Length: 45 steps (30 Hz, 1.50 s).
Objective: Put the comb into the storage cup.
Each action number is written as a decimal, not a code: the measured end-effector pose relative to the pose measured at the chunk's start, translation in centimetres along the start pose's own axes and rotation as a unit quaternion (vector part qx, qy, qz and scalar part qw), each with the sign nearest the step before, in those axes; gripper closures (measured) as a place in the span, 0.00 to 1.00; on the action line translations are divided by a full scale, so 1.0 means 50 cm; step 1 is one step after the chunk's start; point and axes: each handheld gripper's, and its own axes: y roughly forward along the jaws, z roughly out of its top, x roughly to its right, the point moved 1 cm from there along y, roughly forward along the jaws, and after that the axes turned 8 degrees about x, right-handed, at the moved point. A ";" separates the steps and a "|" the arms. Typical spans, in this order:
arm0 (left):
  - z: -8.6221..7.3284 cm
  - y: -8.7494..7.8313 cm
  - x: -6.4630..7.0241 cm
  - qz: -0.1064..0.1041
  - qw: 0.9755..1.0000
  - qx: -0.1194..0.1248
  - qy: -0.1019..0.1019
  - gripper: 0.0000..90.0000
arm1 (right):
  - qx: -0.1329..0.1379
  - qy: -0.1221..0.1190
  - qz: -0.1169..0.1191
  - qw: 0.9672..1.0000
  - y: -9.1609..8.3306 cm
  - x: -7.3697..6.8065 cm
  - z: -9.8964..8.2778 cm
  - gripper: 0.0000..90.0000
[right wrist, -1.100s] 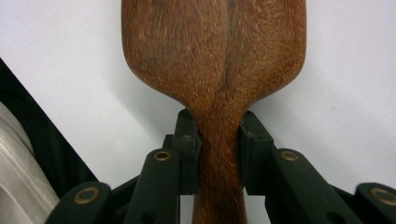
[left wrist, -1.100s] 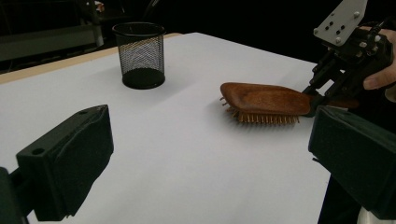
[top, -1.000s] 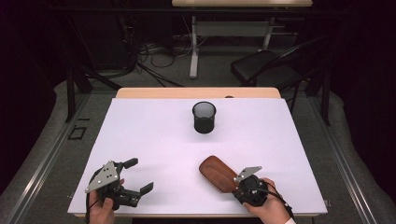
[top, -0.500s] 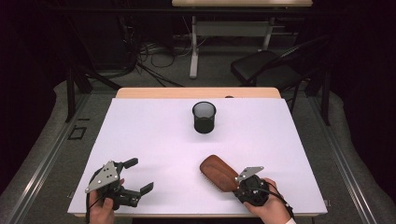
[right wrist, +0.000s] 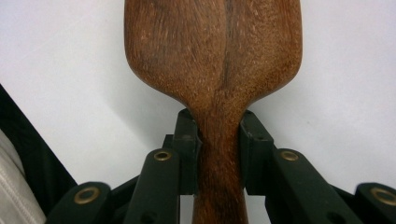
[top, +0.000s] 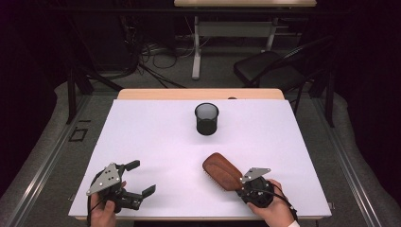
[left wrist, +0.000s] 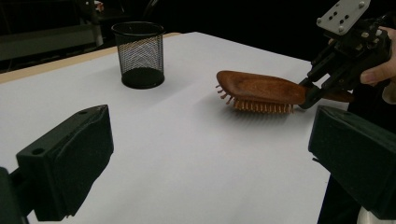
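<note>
A brown wooden hairbrush [top: 221,170] lies bristles down at the near right of the white table top [top: 156,137]. My right gripper [top: 240,185] is shut on its handle, and in the right gripper view both pads [right wrist: 187,140] press the narrow neck of the hairbrush [right wrist: 212,46]. The left gripper view shows the hairbrush [left wrist: 261,88] from the side, with the right gripper [left wrist: 310,95] at its handle end. Whether the bristles touch the table I cannot tell. My left gripper [top: 142,178] rests at the near left, open and empty [left wrist: 210,158].
A black mesh cup [top: 206,118] [left wrist: 139,53] stands upright at the middle back of the table. Behind the table's wooden far edge [top: 198,93] are a dark chair [top: 269,71], a desk leg [top: 195,52] and floor cables [top: 151,61].
</note>
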 end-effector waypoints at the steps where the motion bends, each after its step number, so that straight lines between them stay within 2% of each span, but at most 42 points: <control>1: 0.000 0.000 0.000 0.000 1.000 0.000 0.000 0.00 | 0.005 -0.001 -0.001 1.000 0.000 0.001 0.000 0.80; 9: 0.000 0.000 -0.001 0.004 1.000 -0.004 -0.003 0.00 | 0.027 0.000 -0.010 1.000 -0.005 0.001 0.007 0.80; 17: -0.001 0.001 -0.002 0.001 1.000 -0.004 -0.005 0.00 | 0.044 -0.008 -0.014 0.999 -0.005 -0.004 0.016 0.80; 21: -0.001 0.001 -0.002 -0.001 1.000 -0.006 -0.006 0.00 | 0.055 -0.005 -0.018 0.998 -0.007 -0.005 0.020 0.80; 27: -0.002 0.004 -0.001 0.007 1.000 -0.006 -0.006 0.00 | 0.069 -0.002 -0.018 0.997 -0.011 -0.002 0.028 0.80; 45: -0.004 0.005 -0.002 0.006 1.000 -0.009 -0.009 0.00 | 0.101 -0.003 -0.019 0.995 -0.018 0.007 0.071 0.80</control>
